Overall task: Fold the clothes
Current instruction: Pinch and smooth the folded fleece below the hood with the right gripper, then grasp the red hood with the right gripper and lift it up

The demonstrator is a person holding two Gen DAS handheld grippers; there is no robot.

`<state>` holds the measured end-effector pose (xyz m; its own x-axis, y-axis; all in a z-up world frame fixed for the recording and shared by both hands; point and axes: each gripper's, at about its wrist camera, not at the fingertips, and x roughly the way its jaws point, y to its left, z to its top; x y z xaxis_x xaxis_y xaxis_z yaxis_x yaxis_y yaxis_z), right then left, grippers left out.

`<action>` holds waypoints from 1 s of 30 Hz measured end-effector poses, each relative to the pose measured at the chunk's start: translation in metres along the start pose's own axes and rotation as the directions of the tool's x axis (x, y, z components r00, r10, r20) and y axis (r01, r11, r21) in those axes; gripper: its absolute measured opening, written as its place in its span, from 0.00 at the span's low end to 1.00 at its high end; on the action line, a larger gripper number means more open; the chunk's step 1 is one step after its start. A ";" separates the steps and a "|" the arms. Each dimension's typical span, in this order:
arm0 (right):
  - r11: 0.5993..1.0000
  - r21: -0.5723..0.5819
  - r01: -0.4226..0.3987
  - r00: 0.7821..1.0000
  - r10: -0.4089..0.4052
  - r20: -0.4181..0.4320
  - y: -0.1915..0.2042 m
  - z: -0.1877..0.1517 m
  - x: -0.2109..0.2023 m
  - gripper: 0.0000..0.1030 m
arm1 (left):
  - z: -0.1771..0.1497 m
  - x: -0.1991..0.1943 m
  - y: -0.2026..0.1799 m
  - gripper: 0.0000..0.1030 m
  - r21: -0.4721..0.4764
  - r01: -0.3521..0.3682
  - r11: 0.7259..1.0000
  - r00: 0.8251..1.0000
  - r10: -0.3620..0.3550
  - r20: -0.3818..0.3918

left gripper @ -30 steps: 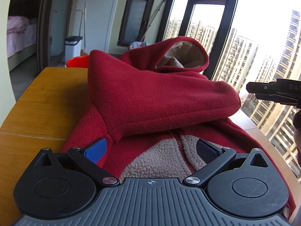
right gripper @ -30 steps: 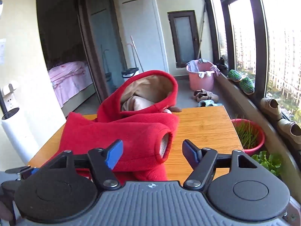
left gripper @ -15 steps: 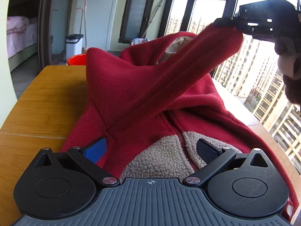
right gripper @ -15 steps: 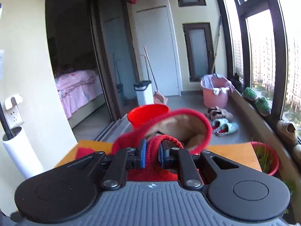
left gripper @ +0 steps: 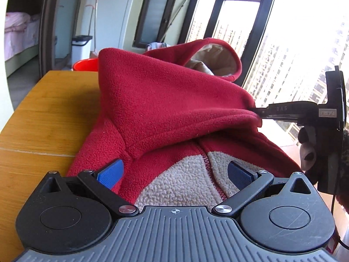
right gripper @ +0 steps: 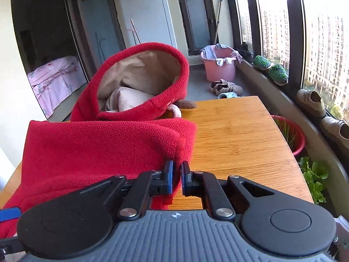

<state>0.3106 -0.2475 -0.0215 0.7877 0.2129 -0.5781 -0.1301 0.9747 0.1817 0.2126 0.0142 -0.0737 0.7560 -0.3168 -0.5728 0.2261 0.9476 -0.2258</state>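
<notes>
One garment on hand: a red fleece hooded jacket (left gripper: 165, 100) with cream pile lining, lying on my wooden desk (left gripper: 50, 109) with the hood (right gripper: 139, 78) propped open at the far end. Item, right gripper (right gripper: 176, 176): jaws pressed together on the cuff end of the sleeve (right gripper: 104, 144), which is drawn across the jacket's chest; I judge the pinch sits at the cuff so the whole sleeve follows as a flat band instead of bunching. Item, left gripper (left gripper: 174, 174): jaws wide apart, holding nothing, poised low over the jacket's hem where the cream lining and zip seam show; its blue pads straddle the front panel without gripping, probably waiting to pin or take the lower edge. From the left wrist view the right gripper (left gripper: 259, 114) comes in from the window side, its tips buried in the sleeve's end fold. Edges: the jacket's left flank lies well inside the desk's near-left boards, with bare wood beside it; on the right, open wood runs from the cuff to the desk's window-side edge, beyond which sit a red pot of grass (right gripper: 288, 135) and shoes (right gripper: 312, 102) on the sill. Room to move: sideways over bare wood either way; the standing hood crowds the far end. Fold stage, by my reckoning: early, sleeve step only.
</notes>
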 end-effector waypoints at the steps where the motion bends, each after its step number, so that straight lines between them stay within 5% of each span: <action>1: 1.000 0.003 0.003 1.000 -0.003 0.001 0.001 0.003 -0.004 0.14 | 0.000 0.000 -0.001 1.00 0.008 -0.005 1.000 1.000 0.005 -0.003; 3: 1.000 0.013 0.019 0.999 -0.020 0.031 0.000 0.012 -0.012 0.24 | 0.000 0.002 -0.004 1.00 0.025 -0.017 1.000 1.000 0.017 -0.008; 6: 1.000 -0.021 0.010 0.991 -0.008 0.137 0.012 0.021 -0.034 0.27 | 0.001 0.005 -0.014 1.00 0.079 -0.060 0.995 0.998 0.062 -0.025; 11: 0.987 -0.031 -0.158 0.966 0.161 0.202 0.033 0.031 -0.052 0.27 | 0.001 0.012 -0.026 1.00 0.146 -0.105 0.984 0.992 0.113 -0.048; 14: 0.984 -0.015 -0.177 0.971 0.177 0.162 0.038 0.026 -0.032 0.29 | 0.001 0.012 -0.023 1.00 0.139 -0.099 0.985 0.993 0.106 -0.049; 17: 0.988 0.053 -0.148 0.989 0.149 -0.015 0.028 0.003 0.014 0.32 | 0.000 0.011 -0.022 1.00 0.138 -0.085 0.987 0.994 0.094 -0.057; 23: 0.990 -0.014 -0.139 0.989 0.140 0.038 0.033 -0.019 0.009 0.32 | 0.005 0.010 -0.022 1.00 0.194 -0.054 0.980 0.992 0.075 -0.103; 26: 0.991 -0.017 -0.135 0.990 0.135 0.038 0.034 -0.022 0.003 0.32 | 0.019 -0.004 -0.016 1.00 0.151 0.007 0.988 0.999 -0.001 -0.043; 30: 0.991 -0.015 -0.132 0.990 0.132 0.039 0.037 -0.020 0.003 0.32 | 0.062 -0.013 -0.007 1.00 0.087 0.054 0.995 0.988 -0.066 0.141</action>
<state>0.2957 -0.2092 -0.0326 0.7867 0.3372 -0.5171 -0.2418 0.9390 0.2445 0.2396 0.0144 -0.0160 0.8185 -0.3698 -0.4398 0.3190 0.9290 -0.1874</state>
